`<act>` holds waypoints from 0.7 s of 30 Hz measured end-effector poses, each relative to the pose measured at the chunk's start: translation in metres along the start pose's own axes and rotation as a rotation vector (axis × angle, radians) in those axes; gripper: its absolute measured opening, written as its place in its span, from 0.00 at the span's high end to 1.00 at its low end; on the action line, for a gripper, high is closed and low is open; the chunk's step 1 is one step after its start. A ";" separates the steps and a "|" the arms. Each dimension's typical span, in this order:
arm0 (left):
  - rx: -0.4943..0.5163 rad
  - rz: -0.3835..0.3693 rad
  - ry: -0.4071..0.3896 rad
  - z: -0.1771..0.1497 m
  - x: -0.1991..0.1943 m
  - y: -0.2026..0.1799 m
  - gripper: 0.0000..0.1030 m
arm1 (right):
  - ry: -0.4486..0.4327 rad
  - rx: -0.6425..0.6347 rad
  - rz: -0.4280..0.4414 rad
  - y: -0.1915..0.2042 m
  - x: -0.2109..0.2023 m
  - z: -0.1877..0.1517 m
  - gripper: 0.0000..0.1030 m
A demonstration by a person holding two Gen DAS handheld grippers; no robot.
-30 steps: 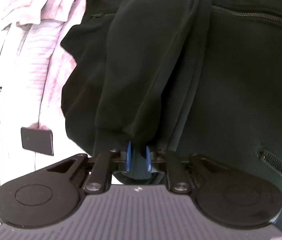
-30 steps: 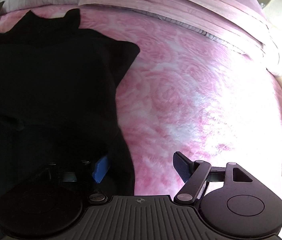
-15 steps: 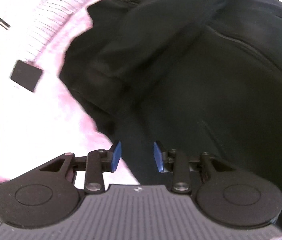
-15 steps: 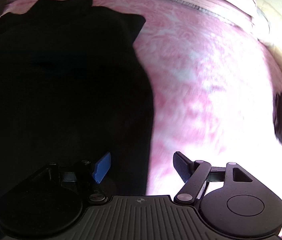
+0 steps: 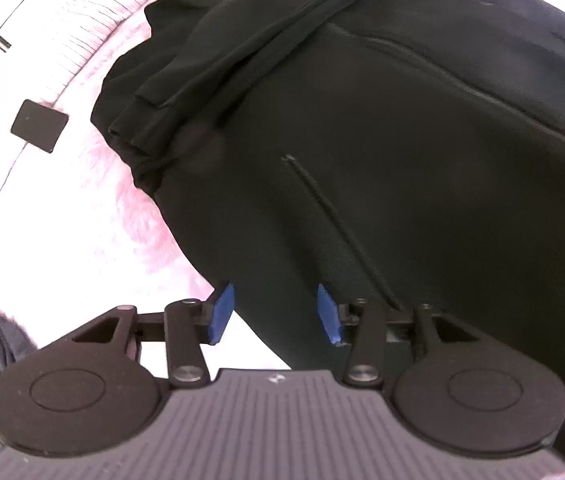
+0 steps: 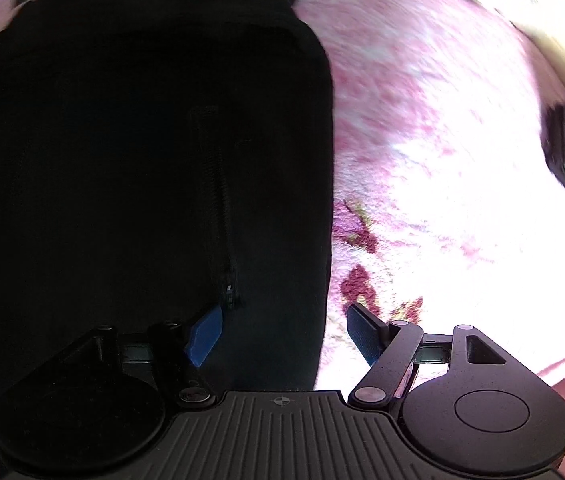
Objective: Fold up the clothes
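Left of the black jacket (image 5: 382, 160), a small dark rectangular object (image 5: 39, 125) lay on the pink bedspread (image 5: 94, 216). The jacket lay flat on the bedspread, one sleeve (image 5: 218, 60) folded across it. The left gripper (image 5: 272, 312) hung over the jacket's left edge; its jaws had just been opening and gripped nothing. The right gripper (image 6: 282, 330) straddled the jacket's right edge, jaws wide, pads clear of the fabric.

A bedroom at home: pink floral bedspread (image 6: 422, 128) with a striped pillow (image 5: 94, 28)
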State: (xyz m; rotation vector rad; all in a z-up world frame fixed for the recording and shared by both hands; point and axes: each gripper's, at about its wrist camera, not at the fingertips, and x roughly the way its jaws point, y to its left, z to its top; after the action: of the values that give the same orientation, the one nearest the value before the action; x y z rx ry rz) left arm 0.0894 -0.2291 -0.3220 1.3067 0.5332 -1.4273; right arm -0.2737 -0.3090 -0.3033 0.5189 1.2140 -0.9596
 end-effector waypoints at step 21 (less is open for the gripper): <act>0.529 0.128 0.021 -0.089 -0.053 -0.180 0.47 | -0.116 -0.408 0.170 0.018 -0.030 -0.090 0.30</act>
State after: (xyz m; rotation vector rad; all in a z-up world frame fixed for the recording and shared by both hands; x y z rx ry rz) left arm -0.0438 -0.0734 -0.3583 1.7369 0.0753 -1.5023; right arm -0.3089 -0.2194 -0.3047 0.2335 1.1993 -0.5682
